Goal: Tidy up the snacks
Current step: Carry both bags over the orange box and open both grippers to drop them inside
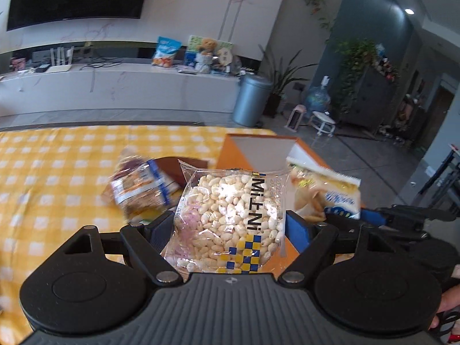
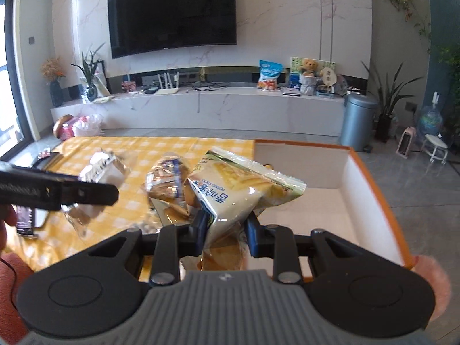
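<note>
Both snack packets (image 1: 227, 215) apparently between gripper (image 1: 230, 227) pads

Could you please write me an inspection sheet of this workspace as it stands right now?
Surface: table under a yellow checked cloth.
Job's things: orange box, white inside, at the table's right end; clear puffed-rice packet; yellow snack bag; blue-striped snack packet lying on the cloth.
Clutter: dark flat object behind the packets; phone-like object at the cloth's left edge.
Grippers: left gripper clamps the puffed-rice packet; right gripper pinches the yellow snack bag.
Cables: loose wires on the TV shelf.
Surroundings: wall television, grey bin, potted plants.
</note>
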### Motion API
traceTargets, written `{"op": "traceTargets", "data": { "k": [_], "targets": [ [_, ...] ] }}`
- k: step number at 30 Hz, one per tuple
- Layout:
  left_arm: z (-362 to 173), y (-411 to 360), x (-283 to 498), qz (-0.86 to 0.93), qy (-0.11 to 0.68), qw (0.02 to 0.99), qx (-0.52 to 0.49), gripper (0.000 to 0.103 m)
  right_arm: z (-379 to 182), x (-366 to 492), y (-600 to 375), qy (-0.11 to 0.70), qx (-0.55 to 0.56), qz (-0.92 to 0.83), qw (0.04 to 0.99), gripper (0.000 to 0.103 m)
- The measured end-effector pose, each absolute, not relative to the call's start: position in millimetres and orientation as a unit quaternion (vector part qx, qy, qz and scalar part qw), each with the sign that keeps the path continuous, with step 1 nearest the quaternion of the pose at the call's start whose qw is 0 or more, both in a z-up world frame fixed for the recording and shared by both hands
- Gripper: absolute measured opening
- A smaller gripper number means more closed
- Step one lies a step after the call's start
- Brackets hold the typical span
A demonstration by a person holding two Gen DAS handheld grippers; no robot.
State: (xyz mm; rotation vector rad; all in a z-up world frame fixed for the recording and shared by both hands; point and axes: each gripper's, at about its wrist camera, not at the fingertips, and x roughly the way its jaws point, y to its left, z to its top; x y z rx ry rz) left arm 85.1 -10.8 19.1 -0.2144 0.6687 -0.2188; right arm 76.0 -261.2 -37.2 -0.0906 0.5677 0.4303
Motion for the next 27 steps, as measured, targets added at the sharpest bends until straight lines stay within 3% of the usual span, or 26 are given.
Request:
{"op": "traceTargets", "data": {
  "k": [13,27],
  "targets": [
    [-3,-68,177,-0.200,0.384,0.889,-0.149,0.094,-47,149,-308,0.356,-0.129,0.160,0.912,0.027],
    [-42,-115,233,-0.210,0.469,0.855,-0.077,0.094,-80,222,-322,0.456,-0.167,0.190,0.853,0.027]
  ]
}}
